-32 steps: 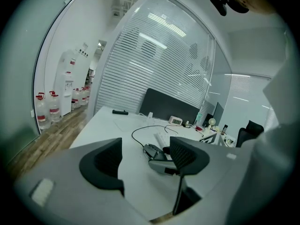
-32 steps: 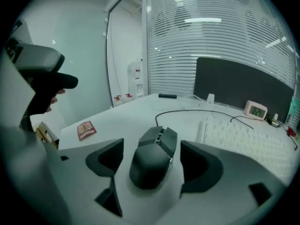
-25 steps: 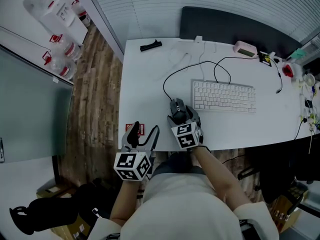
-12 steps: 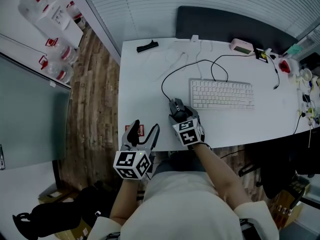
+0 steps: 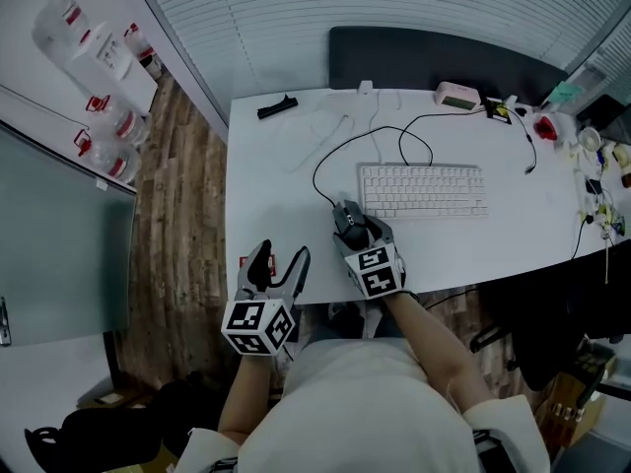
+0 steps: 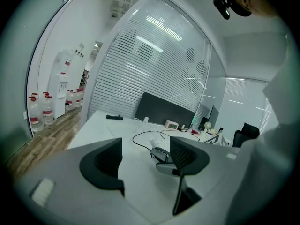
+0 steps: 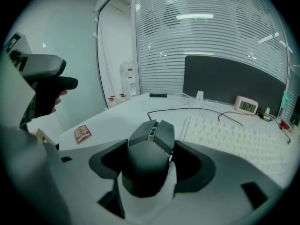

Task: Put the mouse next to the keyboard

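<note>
A black wired mouse lies on the white desk, just off the near-left corner of the white keyboard. My right gripper reaches over it from the front. Its jaws are closing, with the mouse between them and both pads against its sides. The mouse cable loops back across the desk. My left gripper hovers at the desk's front-left edge, open and empty.
A small red packet lies near the front-left edge. A black object sits at the back left, and a small clock stands at the back. Cables and clutter crowd the right end. A dark panel runs behind the desk.
The right gripper's jaws have drawn in around the mouse. The left gripper has stayed at the front-left edge. The head view has shifted a little.
</note>
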### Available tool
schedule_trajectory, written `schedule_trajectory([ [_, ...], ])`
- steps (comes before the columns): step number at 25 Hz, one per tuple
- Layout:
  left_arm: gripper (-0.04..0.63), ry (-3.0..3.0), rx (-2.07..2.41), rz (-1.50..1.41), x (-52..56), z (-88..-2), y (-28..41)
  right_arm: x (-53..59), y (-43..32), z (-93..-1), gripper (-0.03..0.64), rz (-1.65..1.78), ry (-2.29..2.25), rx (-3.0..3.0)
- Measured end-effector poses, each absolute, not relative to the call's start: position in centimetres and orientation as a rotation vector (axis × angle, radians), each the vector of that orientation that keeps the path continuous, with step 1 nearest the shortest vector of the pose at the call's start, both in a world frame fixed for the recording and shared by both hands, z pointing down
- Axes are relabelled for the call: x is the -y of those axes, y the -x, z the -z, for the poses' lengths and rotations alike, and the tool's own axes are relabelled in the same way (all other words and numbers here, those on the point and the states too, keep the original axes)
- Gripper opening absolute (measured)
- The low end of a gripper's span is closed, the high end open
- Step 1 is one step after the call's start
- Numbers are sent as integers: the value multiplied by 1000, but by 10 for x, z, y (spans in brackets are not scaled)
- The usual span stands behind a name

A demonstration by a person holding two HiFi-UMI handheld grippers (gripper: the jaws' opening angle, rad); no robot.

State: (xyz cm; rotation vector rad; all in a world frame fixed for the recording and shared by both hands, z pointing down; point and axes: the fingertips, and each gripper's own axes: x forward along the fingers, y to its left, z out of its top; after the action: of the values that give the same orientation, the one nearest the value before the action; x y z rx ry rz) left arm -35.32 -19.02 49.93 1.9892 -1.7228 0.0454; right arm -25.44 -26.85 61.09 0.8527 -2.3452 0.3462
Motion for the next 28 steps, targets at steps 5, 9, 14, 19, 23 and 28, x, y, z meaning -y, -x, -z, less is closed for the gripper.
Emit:
schedule_trajectory([
  [5, 307, -1987, 1732, -38, 196, -495, 335, 284, 229, -589, 304, -313, -901, 2379],
  [9, 307, -1980, 1738, -13, 209, -490, 316, 303, 200, -571, 304, -295, -945, 2400],
  [14, 307, -1994, 1741, 0, 228, -481, 278, 328, 150, -555, 304, -270, -993, 2410],
  [19, 307, -2008, 1744, 1, 245, -476, 238, 350, 97, -548, 304, -269, -1042, 2402],
  [23, 307, -2016, 1740, -8, 257, -474, 206, 369, 56, -543, 304, -268, -1079, 2392],
  [28, 307, -2016, 1735, -21, 271, -475, 170, 395, 5, -541, 304, -278, -1134, 2376],
])
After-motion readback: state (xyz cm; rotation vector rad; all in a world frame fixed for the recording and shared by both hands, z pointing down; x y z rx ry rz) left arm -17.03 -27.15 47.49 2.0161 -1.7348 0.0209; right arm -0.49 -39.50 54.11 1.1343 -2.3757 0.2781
